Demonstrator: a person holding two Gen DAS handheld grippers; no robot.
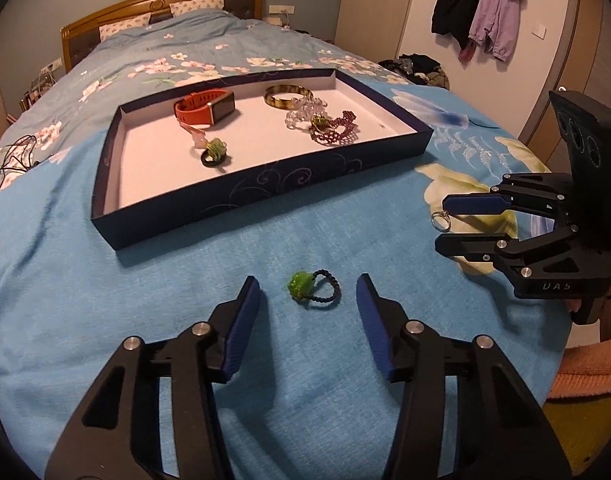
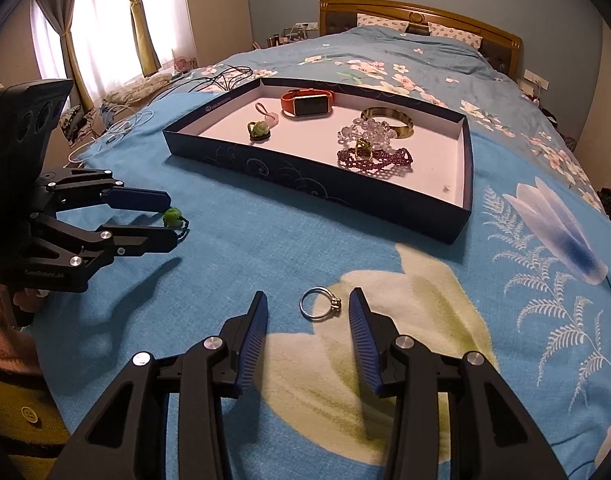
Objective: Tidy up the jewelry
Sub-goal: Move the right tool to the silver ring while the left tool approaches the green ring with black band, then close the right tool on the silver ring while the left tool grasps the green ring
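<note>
Between the parted jaws of the left gripper (image 1: 308, 294), untouched on the blue bedspread (image 1: 185, 280), lies a black beaded ring (image 1: 315, 286), its green stone pointing left. Likewise the right gripper (image 2: 308, 306), jaws released, flanks a silver ring (image 2: 320, 303) lying flat, stone rightward. Open bedspread separates both from the navy tray (image 2: 317, 196) of jewelry beyond.

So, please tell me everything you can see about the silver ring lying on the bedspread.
The silver ring is a thin, shiny metal band with a small raised setting on one side, seemingly holding a clear stone. It lies flat on the blue floral bedspread, outside the jewelry tray, on a pale printed flower. It sits between the right gripper fingers, which stand apart and do not touch it.
</note>
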